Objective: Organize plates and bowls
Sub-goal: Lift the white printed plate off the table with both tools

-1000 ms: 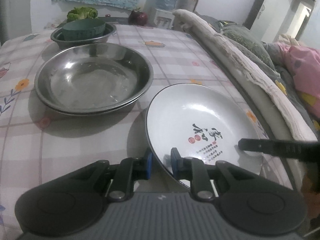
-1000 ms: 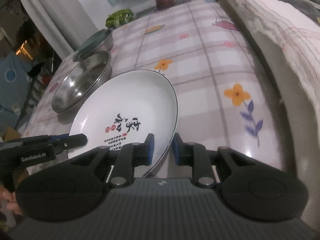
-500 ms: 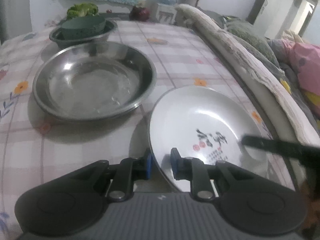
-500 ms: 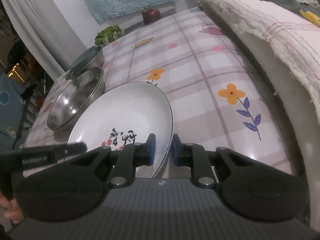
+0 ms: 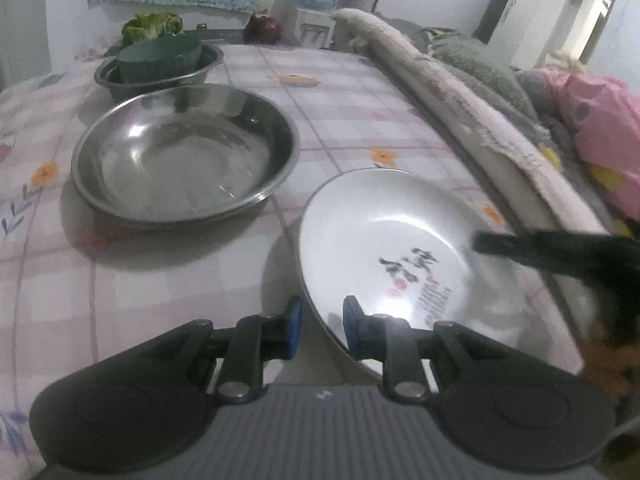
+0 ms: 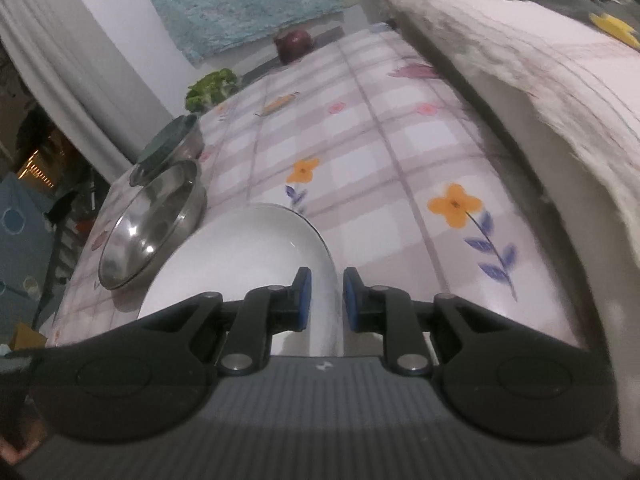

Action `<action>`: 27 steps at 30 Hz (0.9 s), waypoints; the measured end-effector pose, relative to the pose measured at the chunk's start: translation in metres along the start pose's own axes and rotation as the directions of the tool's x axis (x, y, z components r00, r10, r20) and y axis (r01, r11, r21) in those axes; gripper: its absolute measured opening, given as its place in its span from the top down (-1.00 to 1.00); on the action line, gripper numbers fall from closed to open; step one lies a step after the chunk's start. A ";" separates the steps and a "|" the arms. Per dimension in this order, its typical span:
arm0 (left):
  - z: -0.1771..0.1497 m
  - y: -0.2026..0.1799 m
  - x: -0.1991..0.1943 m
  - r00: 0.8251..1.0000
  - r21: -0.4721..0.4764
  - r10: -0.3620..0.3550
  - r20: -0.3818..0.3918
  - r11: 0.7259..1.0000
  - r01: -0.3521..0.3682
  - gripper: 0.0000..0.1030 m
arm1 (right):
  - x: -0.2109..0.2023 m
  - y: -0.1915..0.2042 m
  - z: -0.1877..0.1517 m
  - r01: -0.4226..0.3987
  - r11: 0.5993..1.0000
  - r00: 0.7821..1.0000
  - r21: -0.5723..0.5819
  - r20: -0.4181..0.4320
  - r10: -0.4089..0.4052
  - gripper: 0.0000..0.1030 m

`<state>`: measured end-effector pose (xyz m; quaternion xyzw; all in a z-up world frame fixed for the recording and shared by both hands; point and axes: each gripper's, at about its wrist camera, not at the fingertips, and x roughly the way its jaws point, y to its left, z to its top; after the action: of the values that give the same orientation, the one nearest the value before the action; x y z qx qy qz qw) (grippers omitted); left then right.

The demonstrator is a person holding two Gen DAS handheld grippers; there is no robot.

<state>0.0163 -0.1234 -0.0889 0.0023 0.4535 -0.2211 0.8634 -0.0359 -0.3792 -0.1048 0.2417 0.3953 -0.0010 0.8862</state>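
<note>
A white plate point(image 5: 380, 232) with black and red print hangs tilted just above the checked tablecloth, held from two sides. My left gripper point(image 5: 322, 320) has the plate's near rim between its blue pads, and its jaws are opening slightly. My right gripper point(image 6: 323, 300) is shut on the opposite rim of the plate point(image 6: 240, 260); one of its black fingers point(image 5: 520, 248) reaches in from the right. A wide steel basin point(image 5: 184, 152) sits to the left of the plate. Behind it a smaller steel bowl point(image 5: 120, 80) holds a dark green bowl point(image 5: 160, 60).
Leafy greens point(image 5: 152, 26) and a red onion point(image 5: 264, 28) lie at the table's far edge. A rolled blanket point(image 5: 460, 92) and piled bedding run along the table's right side. The steel basin point(image 6: 148, 232) stands close to the plate's left edge.
The plate has tipped steeper; in the right wrist view its printed face is now hidden and the rim is seen nearly edge-on. Both grippers stayed on the rim.
</note>
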 end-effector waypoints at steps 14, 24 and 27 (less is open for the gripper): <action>0.009 -0.011 0.008 0.993 0.047 0.107 0.058 0.993 -0.109 0.77 | -0.010 0.010 -0.025 0.012 1.000 0.999 -0.002 -0.029 -0.012 0.69; -0.001 -0.009 -0.004 0.992 0.043 0.125 0.022 0.991 -0.126 0.68 | 0.007 0.026 -0.016 0.028 0.997 1.000 -0.074 -0.012 -0.029 0.69; 0.001 -0.010 0.003 0.992 0.046 0.127 0.011 0.991 -0.127 0.62 | 0.004 0.024 -0.017 0.025 0.998 0.999 -0.066 -0.021 -0.026 0.70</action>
<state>0.0149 -0.1335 -0.0882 0.0505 0.4438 -0.1762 0.8772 -0.0405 -0.3495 -0.1074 0.2074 0.4077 0.0032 0.8892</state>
